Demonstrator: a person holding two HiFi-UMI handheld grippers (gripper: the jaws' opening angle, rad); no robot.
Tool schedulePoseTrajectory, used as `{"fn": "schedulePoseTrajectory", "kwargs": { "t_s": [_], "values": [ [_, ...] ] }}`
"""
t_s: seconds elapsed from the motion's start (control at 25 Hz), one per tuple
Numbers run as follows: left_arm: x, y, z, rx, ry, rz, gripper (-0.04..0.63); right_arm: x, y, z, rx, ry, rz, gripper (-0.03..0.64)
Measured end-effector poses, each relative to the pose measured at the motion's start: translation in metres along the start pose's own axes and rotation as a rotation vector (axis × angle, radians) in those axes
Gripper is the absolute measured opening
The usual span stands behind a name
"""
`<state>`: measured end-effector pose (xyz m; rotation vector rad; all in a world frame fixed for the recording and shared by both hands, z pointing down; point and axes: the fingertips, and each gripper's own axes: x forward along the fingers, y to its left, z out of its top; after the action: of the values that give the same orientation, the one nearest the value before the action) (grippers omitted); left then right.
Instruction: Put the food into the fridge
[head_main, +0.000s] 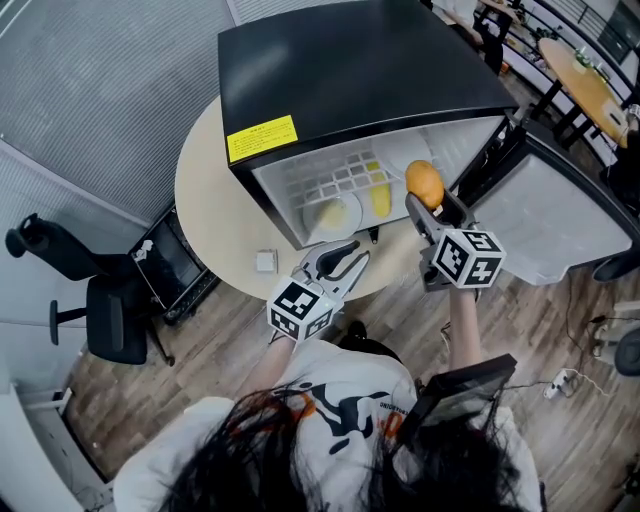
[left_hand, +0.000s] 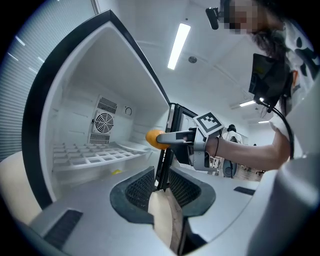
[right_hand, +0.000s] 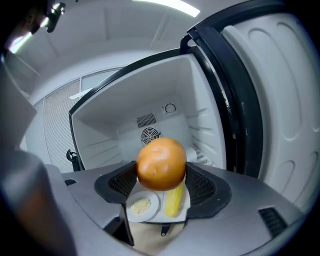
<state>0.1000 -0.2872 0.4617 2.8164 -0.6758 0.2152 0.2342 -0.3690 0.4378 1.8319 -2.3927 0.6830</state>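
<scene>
At the mouth of the open black mini fridge (head_main: 350, 70), my right gripper (right_hand: 161, 175) pinches the round orange fruit (right_hand: 161, 162), my left gripper (left_hand: 162, 189) hangs spread and empty; I judge its smooth skin could slip free and roll off the round beige table (head_main: 215, 210).

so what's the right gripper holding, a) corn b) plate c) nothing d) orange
D: the right gripper is shut on the orange, held up in front of the open fridge.
</scene>
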Motion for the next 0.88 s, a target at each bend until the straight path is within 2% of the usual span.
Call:
{"fn": "schedulePoseTrajectory", "kwargs": {
  "t_s": [0.48, 0.88],
  "values": [
    [-0.004, 0.013, 0.0, -0.005, -0.001, 0.047, 0.094, 0.056, -0.03, 0.025, -0.103, 0.061, -0.02, 0.314],
    [-0.011, 0.02, -0.003, -0.008, 0.007, 0.074, 0.094, 0.098, -0.027, 0.027, -0.272, 0.144, -0.028, 0.314]
  ]
}}
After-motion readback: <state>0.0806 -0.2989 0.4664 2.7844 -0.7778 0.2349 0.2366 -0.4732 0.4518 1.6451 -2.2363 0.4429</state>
